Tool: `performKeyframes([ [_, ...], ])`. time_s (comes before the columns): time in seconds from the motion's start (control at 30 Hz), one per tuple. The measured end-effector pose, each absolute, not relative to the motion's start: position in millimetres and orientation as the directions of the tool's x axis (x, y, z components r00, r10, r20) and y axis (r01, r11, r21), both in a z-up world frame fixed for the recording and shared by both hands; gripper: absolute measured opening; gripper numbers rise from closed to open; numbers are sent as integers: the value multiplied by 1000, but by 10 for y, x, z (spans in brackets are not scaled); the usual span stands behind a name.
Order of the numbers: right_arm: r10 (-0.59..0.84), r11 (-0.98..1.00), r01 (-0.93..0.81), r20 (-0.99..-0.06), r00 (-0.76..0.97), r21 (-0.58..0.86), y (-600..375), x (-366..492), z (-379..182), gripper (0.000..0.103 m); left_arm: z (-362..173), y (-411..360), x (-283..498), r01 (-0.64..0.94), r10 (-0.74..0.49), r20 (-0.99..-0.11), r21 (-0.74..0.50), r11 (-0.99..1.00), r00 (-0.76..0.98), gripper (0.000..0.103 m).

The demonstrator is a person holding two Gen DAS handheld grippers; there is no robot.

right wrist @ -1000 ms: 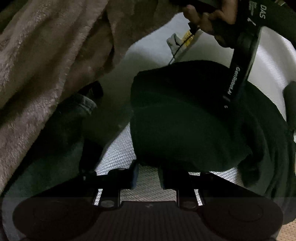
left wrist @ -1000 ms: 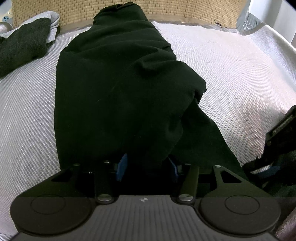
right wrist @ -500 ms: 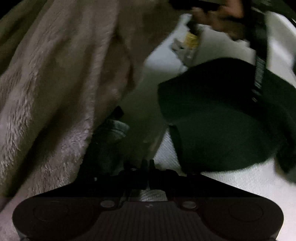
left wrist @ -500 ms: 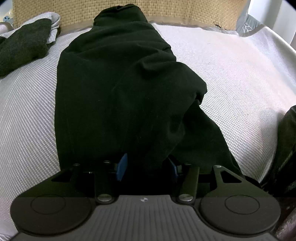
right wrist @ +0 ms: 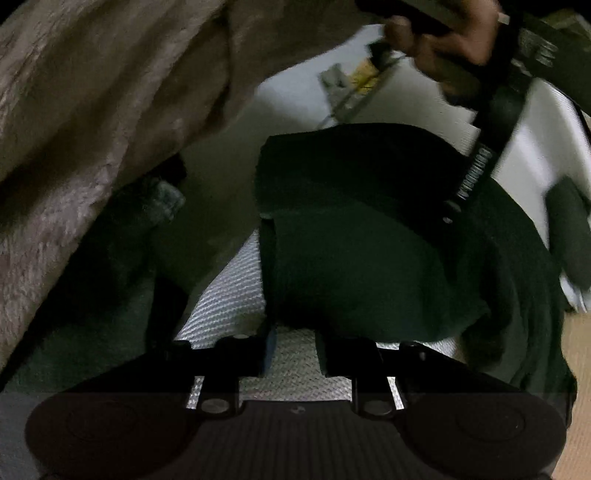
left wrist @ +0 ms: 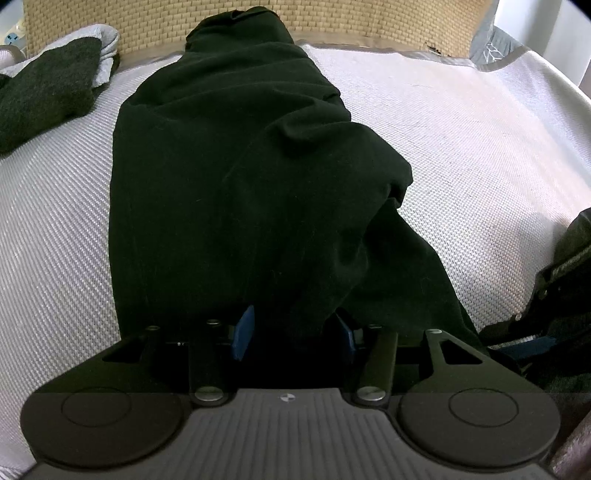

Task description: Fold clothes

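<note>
The black garment point(left wrist: 236, 192) lies lengthwise on the white woven bed cover point(left wrist: 461, 140), its long axis running straight away from the left gripper point(left wrist: 291, 328) toward the wicker headboard point(left wrist: 351, 18). That gripper's blue pads clamp a bunched near end. The right gripper point(right wrist: 291, 350) sits just off the garment's near corner, nearer the loose edge; its jaws have just been opening and hold nothing (only bare cover shows between them). No containers are visible. A grey-green cloth point(left wrist: 48, 88) lies well apart.
</note>
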State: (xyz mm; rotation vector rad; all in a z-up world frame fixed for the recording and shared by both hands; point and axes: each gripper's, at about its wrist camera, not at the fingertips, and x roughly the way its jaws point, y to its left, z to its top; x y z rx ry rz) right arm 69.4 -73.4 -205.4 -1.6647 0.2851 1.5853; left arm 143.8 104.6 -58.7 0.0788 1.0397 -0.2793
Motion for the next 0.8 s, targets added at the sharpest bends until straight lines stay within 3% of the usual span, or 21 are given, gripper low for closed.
performKeyframes([
  [0.07,350,-672,-634,-918,185,-384,-717,688,-2070,16,-586,1053,1442,266,-196,-859,-73,961,472,52],
  [0.1,354,-673,-634,-918,176,-381,-711,695,-2069,9,-586,1058,1441,266,-199,-859,-76,961,472,52],
  [0.23,341,-676,-642,-926,162,-361,-708,687,-2130,3,-585,1068,1444,266,-207,-857,-85,960,472,52],
  [0.43,368,-551,-805,-930,5,-222,-656,795,-2055,1,-583,1077,1440,266,-212,-855,-90,960,474,52],
  [0.67,463,-301,-925,-812,-355,232,-652,1211,-1719,1,-582,1091,1446,267,-221,-854,-101,959,472,53],
  [0.8,455,-286,-913,-797,-397,291,-713,1277,-1636,1,-586,1093,1445,268,-222,-853,-102,958,472,53],
])
